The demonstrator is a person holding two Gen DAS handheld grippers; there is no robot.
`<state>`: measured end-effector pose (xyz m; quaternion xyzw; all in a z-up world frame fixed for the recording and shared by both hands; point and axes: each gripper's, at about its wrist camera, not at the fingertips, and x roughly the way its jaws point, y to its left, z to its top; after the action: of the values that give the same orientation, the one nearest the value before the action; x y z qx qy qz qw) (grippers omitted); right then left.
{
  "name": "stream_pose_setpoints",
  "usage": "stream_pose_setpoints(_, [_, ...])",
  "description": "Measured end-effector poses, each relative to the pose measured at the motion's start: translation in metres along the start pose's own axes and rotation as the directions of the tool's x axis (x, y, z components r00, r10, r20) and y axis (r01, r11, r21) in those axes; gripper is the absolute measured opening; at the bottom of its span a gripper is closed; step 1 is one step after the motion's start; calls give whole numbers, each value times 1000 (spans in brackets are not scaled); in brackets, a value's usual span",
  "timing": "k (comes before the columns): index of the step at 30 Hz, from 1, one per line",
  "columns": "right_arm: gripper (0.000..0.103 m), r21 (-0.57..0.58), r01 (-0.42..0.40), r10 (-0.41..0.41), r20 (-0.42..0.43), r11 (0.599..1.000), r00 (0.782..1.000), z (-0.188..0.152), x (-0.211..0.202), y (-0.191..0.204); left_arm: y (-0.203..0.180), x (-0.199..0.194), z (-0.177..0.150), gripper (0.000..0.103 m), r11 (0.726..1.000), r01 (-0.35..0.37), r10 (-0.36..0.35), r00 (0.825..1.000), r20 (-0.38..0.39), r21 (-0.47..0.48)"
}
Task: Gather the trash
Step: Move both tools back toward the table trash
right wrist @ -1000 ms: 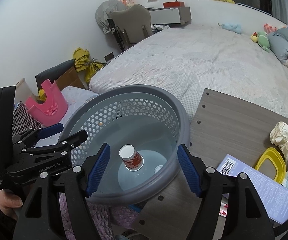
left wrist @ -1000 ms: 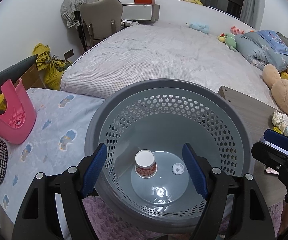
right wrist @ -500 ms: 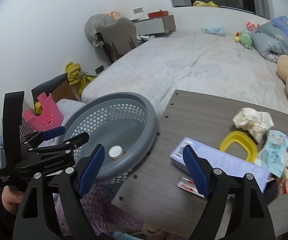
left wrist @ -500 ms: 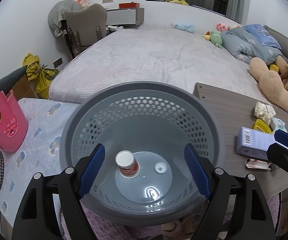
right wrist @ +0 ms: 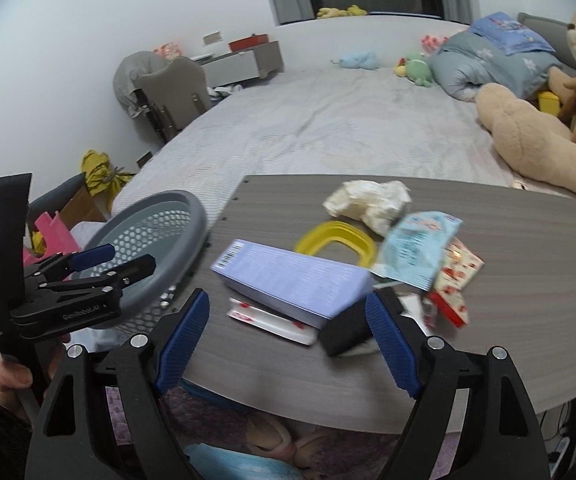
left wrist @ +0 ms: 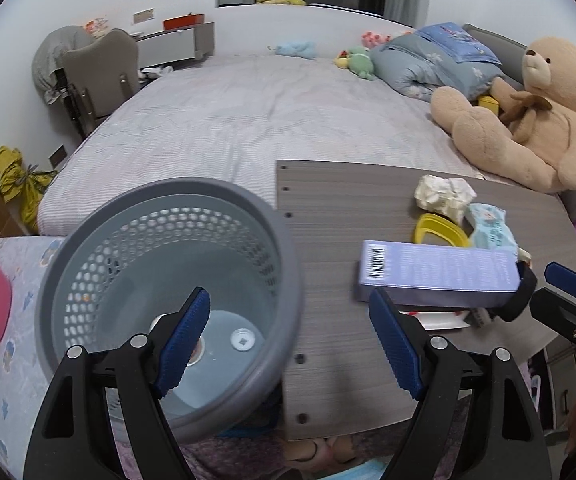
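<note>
At the far left, the grey basket stands just off the left edge of the table, its rim about level with the tabletop and almost touching it. That looks deliberate: trash can be carried a short way over the edge and dropped in. A small cup already lies on the basket's floor, mostly hidden behind a finger of the left gripper.

The left gripper hangs over the seam between basket and table, one finger over the basket, the other over the wood. Its jaws are spread wide with nothing between them. It holds nothing.

Further right, the remaining trash sits bunched on the right half of the table. A long lilac box lies flat and nearest, resting partly on a flat white and red packet and a black block. Behind it are a yellow ring, a crumpled paper wad and a pale blue wrapper, with a red and white wrapper beside that.

The right gripper is pointed down at the near side of the box. Its jaws have just been opening and stand wide, released, with only table and the packet's edge in the gap, touching nothing. The box looks like the likely next pick, being closest and on top.
</note>
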<state>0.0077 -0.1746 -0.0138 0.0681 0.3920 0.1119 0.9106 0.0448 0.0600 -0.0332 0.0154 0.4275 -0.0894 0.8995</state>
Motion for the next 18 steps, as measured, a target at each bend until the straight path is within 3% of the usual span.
stream_pose_setpoints(5, [79,44,34,-34,-11,998,999,-14,-1,-28,-22,4,-2,78,1000,9,-9,1000,-12,28])
stream_pose_setpoints(11, [79,58,21,-19,-31,998,999,-21,8,-39,-39,9,-3,78,999,-1,2,1000,-26,49])
stream_pose_setpoints(18, [68,68,-16,20,-60,998,998,-22,22,-37,-41,10,-4,78,999,-8,9,1000,-27,49])
